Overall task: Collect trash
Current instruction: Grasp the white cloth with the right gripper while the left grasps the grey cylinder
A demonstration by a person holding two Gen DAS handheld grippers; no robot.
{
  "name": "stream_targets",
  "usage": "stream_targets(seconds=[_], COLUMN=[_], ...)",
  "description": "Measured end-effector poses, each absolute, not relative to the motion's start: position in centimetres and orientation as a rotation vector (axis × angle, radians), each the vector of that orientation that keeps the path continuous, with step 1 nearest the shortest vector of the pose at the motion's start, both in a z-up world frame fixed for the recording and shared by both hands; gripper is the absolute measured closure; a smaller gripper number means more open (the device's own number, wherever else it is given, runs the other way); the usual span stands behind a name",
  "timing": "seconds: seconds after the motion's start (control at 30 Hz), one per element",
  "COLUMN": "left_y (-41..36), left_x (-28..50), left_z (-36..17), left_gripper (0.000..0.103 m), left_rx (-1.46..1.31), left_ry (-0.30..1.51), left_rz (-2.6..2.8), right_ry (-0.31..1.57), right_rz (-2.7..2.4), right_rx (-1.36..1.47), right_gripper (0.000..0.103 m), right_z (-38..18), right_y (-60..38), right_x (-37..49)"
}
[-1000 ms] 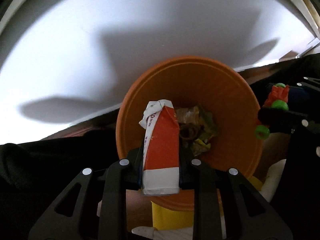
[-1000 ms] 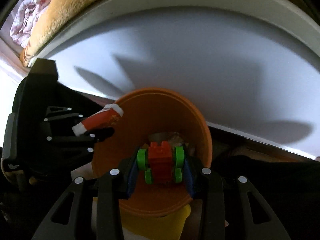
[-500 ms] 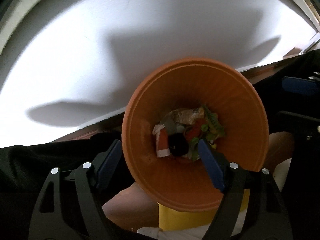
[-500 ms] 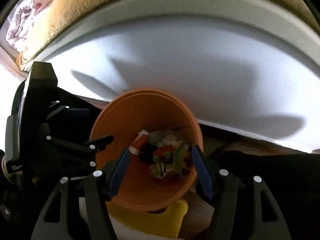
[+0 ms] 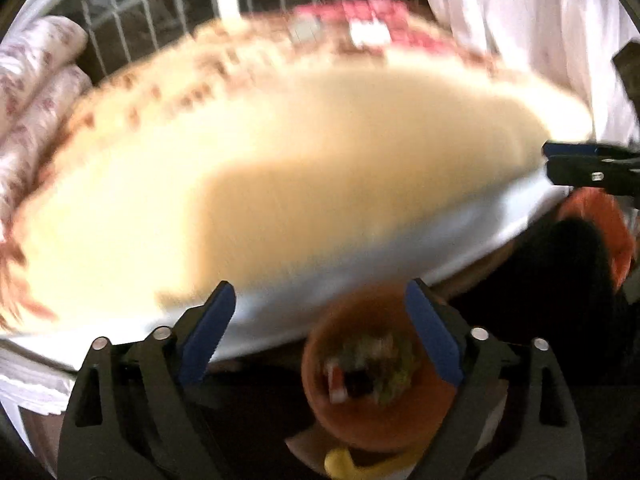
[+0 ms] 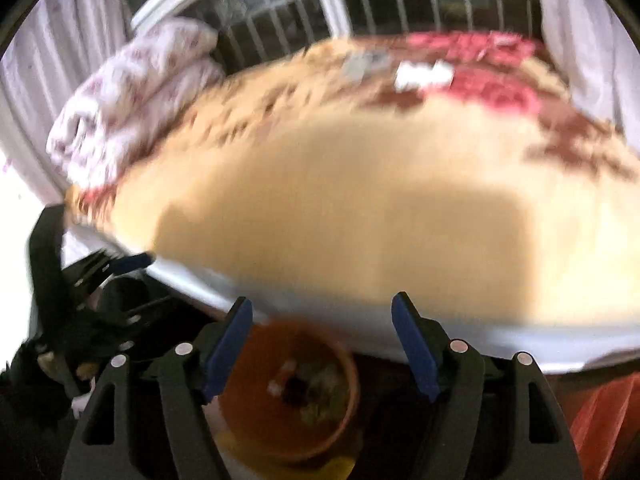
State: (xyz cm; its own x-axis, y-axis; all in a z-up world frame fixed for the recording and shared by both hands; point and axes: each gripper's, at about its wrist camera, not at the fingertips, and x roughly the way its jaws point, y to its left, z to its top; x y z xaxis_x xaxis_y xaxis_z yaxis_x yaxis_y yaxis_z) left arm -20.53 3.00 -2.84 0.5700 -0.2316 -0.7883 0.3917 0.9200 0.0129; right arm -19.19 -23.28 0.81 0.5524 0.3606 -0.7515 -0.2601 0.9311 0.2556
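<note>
An orange bin [image 5: 376,420] holding a blurred jumble of trash [image 5: 368,368], white, red, green and dark scraps, sits low in the left wrist view, at about 5 o'clock from centre, beside the white edge of a bed [image 5: 280,208]. The left claw [image 5: 320,336] is empty, its blue-padded jaws spread and opening, the bin showing between and below them. In the right wrist view the right claw [image 6: 324,344] is likewise empty, its jaws apart and opening, with the bin at 7 o'clock from centre, partly behind the left-hand finger. A yellow object [image 5: 348,462] shows under the bin. The bed's cream cover fills the middle of both views, with a red patterned cloth [image 6: 480,76] at 1 o'clock, floral pillows [image 6: 132,96] at 10 o'clock, and a barred window [image 6: 360,4] with white curtains [image 5: 520,20] at 12 o'clock. Both views are motion-blurred.
</note>
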Motion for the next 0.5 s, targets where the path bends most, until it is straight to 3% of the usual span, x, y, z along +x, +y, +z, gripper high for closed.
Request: stream_targets(seconds=[0.2,0.5], left_y=[2.3,-0.5], left_x=[-12.4,-0.7], left_z=[1.9,0.6], left_gripper=[0.015,0.015], left_rx=[0.143,0.049], left_ry=[0.769,0.800], left_rz=[-0.304,-0.220], right_ry=[0.879,0.915], right_rz=[0.295,0.152], right_rx=[0.254,0.594], right_gripper=[0.032,0.034], right_z=[3.1,2.0], right_y=[-25.6,-29.1], right_x=[-9.0,5.8])
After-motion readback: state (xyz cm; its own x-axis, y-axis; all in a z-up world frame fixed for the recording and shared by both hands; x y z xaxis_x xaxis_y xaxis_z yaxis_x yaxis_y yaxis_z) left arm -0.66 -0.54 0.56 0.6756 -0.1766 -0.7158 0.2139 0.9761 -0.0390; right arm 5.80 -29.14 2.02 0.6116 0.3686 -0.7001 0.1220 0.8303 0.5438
